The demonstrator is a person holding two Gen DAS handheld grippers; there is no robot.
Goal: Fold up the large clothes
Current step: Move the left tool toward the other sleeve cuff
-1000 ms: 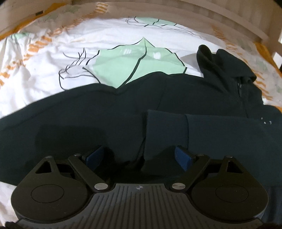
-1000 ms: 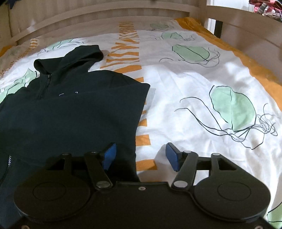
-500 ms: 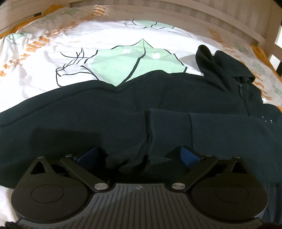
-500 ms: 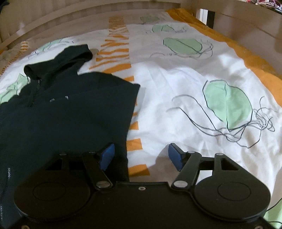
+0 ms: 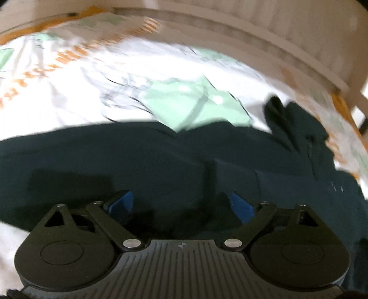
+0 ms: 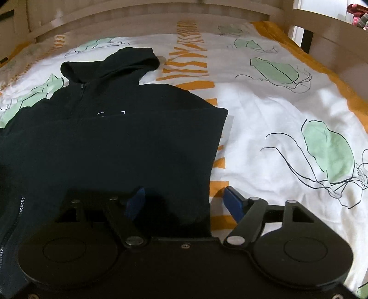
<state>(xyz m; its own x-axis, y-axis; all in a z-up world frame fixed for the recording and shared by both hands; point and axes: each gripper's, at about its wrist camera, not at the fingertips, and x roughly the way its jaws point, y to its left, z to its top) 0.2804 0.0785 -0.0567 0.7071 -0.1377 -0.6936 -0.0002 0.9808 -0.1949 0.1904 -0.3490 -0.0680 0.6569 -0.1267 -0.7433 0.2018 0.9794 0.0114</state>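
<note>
A dark navy zip hoodie (image 6: pixel 119 142) lies flat on the bed, hood (image 6: pixel 119 62) toward the headboard. One sleeve is folded across the body, its cuff (image 5: pixel 232 174) in the left wrist view. My left gripper (image 5: pixel 181 204) is open and empty, low over the hoodie (image 5: pixel 115 165) just before the cuff. My right gripper (image 6: pixel 186 202) is open and empty, straddling the hoodie's right side edge near the hem. The left wrist view is blurred.
The bed sheet (image 6: pixel 276 128) is white with green leaf prints and orange stripes. A wooden bed rail (image 6: pixel 161 16) runs along the far side and another rail (image 6: pixel 340 39) runs along the right. Bare sheet lies right of the hoodie.
The left gripper has lifted back a little from the bunched cloth between its fingers and swung, blurring its view. The right gripper has shifted left along the hoodie's side edge. Both stay open.
</note>
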